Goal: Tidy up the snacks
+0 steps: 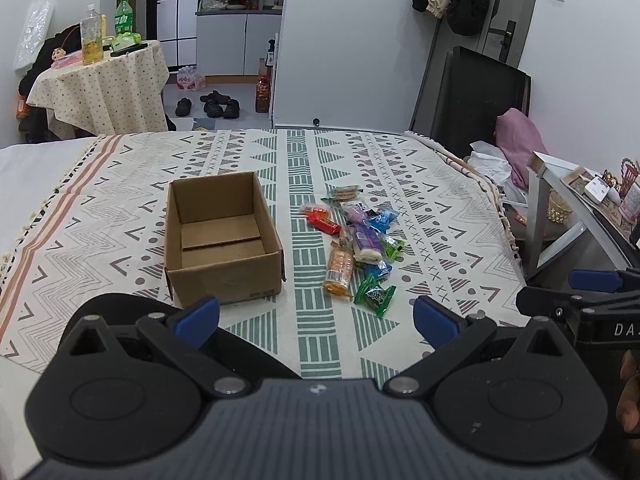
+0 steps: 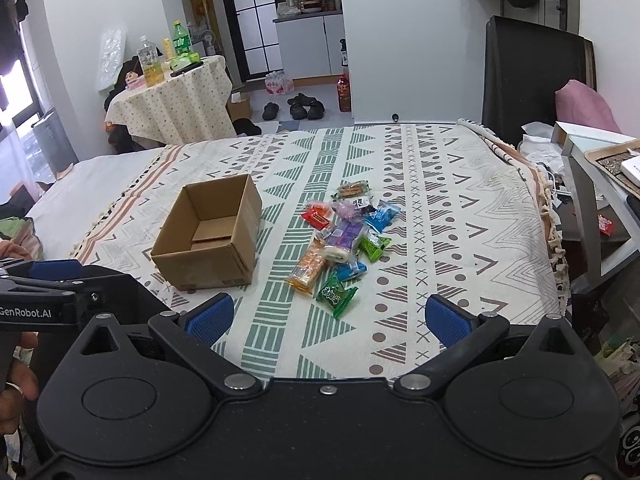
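An open, empty cardboard box (image 1: 219,236) stands on the patterned bedspread (image 1: 420,184); it also shows in the right wrist view (image 2: 208,240). Right of it lies a pile of wrapped snacks (image 1: 356,240), seen also in the right wrist view (image 2: 344,240): a green packet (image 1: 375,295) nearest, an orange cracker pack (image 1: 339,268), a purple pack (image 1: 366,236), red (image 1: 322,220) and blue ones. My left gripper (image 1: 316,320) is open and empty, hovering short of box and pile. My right gripper (image 2: 328,320) is open and empty, just short of the green packet (image 2: 335,294).
A round table (image 1: 100,80) with bottles stands at the far left. A side table (image 1: 568,208) with clutter stands right of the bed. A dark headboard (image 1: 480,92) and pink pillow (image 1: 520,140) are at the far right. Shoes (image 1: 216,105) lie on the floor beyond.
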Available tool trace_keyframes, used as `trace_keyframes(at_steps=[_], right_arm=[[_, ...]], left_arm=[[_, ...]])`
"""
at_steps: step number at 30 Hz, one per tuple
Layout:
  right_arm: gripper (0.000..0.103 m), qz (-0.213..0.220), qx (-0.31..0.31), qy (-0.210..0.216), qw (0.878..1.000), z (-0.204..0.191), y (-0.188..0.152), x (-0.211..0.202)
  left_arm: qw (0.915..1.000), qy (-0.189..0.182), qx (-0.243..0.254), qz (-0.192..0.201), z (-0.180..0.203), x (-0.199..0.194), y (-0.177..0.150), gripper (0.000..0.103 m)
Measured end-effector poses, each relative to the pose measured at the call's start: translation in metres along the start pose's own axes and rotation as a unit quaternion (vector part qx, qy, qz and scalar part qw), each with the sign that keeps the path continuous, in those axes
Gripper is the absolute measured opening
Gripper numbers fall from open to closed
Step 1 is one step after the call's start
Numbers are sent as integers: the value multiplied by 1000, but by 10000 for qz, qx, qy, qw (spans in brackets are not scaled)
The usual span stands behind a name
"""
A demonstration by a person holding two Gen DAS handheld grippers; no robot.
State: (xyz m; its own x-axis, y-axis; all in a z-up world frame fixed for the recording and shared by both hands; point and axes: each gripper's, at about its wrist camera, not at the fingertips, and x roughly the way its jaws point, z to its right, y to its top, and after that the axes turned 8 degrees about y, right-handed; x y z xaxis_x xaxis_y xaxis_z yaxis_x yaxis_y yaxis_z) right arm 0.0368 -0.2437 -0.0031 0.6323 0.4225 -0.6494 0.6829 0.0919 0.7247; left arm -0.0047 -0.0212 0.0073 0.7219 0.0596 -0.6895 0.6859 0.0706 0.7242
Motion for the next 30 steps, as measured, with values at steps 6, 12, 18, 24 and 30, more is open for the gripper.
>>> trace_keyframes(at_steps=[6,12,18,24,30], right_arm=[[103,-87,-65,10,9999,0,3,3],[103,-111,-99,28,9999,0,7,5],[103,-139,-52,128,9998,5,14,10],[102,-159,59,335,9993,15,22,21],[96,-266,308,272,9988,36,28,43]], left_arm=[[10000,23,-8,-16,-1,4,2,103],[10000,15,14,-11,2,8,9,103],[10000,1,-44,-29,6,19,18,102],[9999,-101,-62,-98,11,38,27,102],[9995,-172,-142,-203,18,63,33,100]])
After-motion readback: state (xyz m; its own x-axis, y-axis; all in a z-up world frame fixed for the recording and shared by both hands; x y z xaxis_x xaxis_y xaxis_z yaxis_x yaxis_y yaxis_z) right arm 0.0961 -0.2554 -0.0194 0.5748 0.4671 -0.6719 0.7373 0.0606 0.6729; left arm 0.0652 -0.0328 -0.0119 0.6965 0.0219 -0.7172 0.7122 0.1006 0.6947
